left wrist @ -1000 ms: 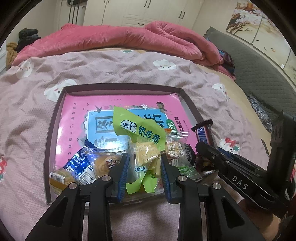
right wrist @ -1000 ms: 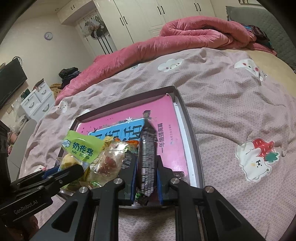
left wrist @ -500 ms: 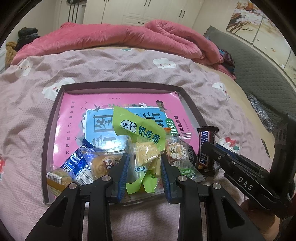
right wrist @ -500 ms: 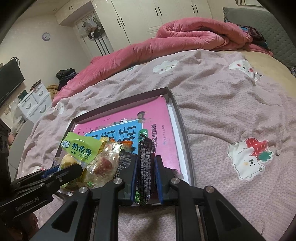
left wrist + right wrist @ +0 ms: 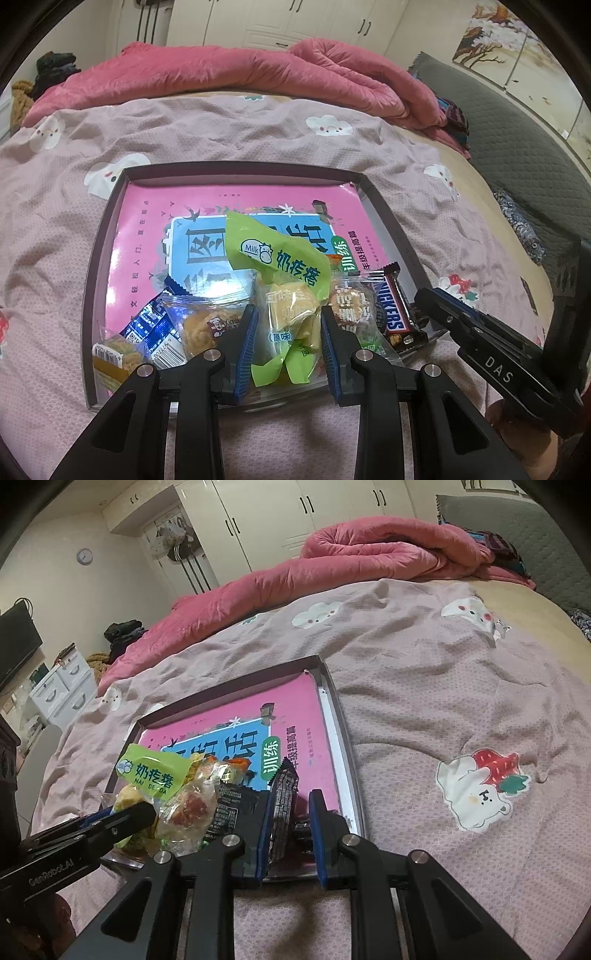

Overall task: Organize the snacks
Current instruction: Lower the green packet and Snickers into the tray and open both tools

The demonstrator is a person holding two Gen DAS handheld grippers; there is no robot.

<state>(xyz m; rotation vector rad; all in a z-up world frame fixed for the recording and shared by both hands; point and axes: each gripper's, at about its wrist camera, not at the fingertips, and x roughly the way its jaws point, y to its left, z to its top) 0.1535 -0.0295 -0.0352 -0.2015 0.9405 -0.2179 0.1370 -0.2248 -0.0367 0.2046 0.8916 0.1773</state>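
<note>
A dark shallow tray (image 5: 240, 168) with a pink book inside lies on the bed. My left gripper (image 5: 288, 325) is shut on a green milk-snack packet (image 5: 284, 266) at the tray's near edge. Beside it lie a blue packet (image 5: 155, 325), a clear bun packet (image 5: 199, 325), a clear cookie packet (image 5: 347, 306) and a Snickers bar (image 5: 393, 310). My right gripper (image 5: 290, 821) is open around the Snickers bar (image 5: 282, 805), which rests in the tray's near right corner. The green packet (image 5: 151, 775) and left gripper also show at left in the right wrist view.
The tray (image 5: 341, 731) sits on a pink-grey bedspread (image 5: 461, 701) with cartoon prints. A rolled pink quilt (image 5: 221, 74) lies at the far side. Wardrobes stand behind; a grey headboard (image 5: 517, 140) is at right.
My right gripper lowered the Snickers bar into the tray's near right corner and opened its jaws, letting it go. The left gripper kept its hold and hardly moved.
</note>
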